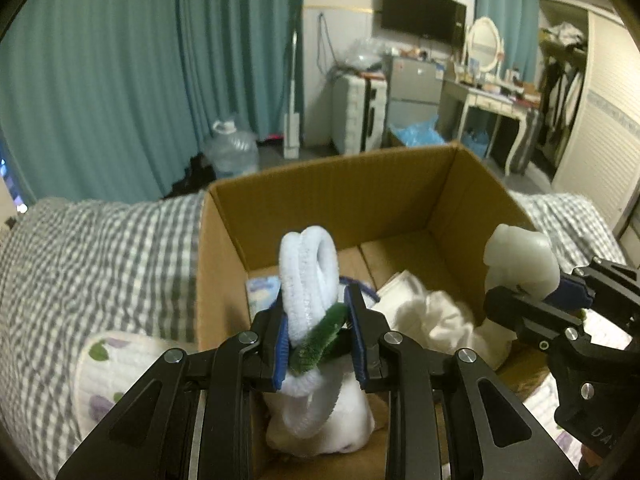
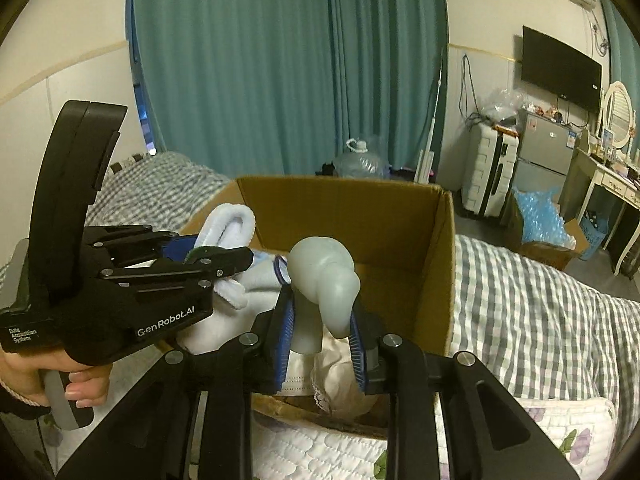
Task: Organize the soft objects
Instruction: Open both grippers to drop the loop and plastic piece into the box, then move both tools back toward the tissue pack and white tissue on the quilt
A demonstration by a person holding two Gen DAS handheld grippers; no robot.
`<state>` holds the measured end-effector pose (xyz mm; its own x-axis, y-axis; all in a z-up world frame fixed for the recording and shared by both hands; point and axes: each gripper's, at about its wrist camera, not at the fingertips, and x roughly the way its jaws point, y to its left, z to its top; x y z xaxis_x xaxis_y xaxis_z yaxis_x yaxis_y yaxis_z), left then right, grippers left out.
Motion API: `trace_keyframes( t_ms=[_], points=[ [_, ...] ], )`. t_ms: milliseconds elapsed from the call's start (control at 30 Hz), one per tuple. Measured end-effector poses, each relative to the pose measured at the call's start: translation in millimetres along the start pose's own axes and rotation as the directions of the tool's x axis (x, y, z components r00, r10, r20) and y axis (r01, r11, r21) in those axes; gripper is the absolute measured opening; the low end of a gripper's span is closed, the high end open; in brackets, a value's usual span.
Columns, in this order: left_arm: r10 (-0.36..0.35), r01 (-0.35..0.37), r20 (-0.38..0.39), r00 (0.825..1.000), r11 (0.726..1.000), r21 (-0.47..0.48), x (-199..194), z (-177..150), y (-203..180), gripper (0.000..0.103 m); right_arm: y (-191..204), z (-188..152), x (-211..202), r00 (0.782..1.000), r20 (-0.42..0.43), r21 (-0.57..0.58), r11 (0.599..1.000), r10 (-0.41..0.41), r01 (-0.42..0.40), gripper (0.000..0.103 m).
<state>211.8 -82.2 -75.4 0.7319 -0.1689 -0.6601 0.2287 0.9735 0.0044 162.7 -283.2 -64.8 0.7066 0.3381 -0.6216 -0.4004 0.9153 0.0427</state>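
Observation:
My left gripper (image 1: 318, 328) is shut on a white fuzzy loop with a green fuzzy stem (image 1: 308, 272), held over the open cardboard box (image 1: 340, 188). My right gripper (image 2: 322, 334) is shut on a pale grey squishy toy (image 2: 326, 276), also over the box (image 2: 436, 248). In the left wrist view the right gripper (image 1: 536, 296) and its toy (image 1: 520, 260) are at the box's right wall. In the right wrist view the left gripper (image 2: 224, 256) holds the white loop (image 2: 236, 220) at the box's left side. White cloth (image 1: 432, 316) and other soft items lie inside.
The box sits on a bed with a grey checked cover (image 1: 100, 248). A white quilted pillow with purple flowers (image 2: 320, 452) lies at the box's near edge. Beyond are teal curtains (image 2: 280, 60), a water jug (image 1: 232, 148), a suitcase (image 2: 488, 172) and a dressing table (image 1: 492, 100).

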Motion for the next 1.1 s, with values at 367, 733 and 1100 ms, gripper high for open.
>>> trace_keyframes(
  t_ms=[367, 733, 1100],
  points=[
    [0.021, -0.022, -0.033, 0.999, 1.000, -0.007, 8.4, -4.0, 5.1, 0.036, 2.2, 0.1, 6.8, 0.999, -0.017, -0.001, 0.999, -0.048, 0.048, 0.043],
    [0.068, -0.066, 0.061, 0.996, 0.997, -0.027, -35.7, 6.3, 8.5, 0.068, 0.5, 14.3, -46.6, 0.992, 0.085, 0.029, 0.995, -0.093, 0.091, 0.062],
    [0.120, -0.111, 0.167, 0.979, 0.992, -0.064, -115.8, 8.4, 16.8, 0.069, 23.7, 24.2, -120.2, 0.975, 0.181, 0.008, 0.992, -0.128, 0.129, 0.067]
  ],
)
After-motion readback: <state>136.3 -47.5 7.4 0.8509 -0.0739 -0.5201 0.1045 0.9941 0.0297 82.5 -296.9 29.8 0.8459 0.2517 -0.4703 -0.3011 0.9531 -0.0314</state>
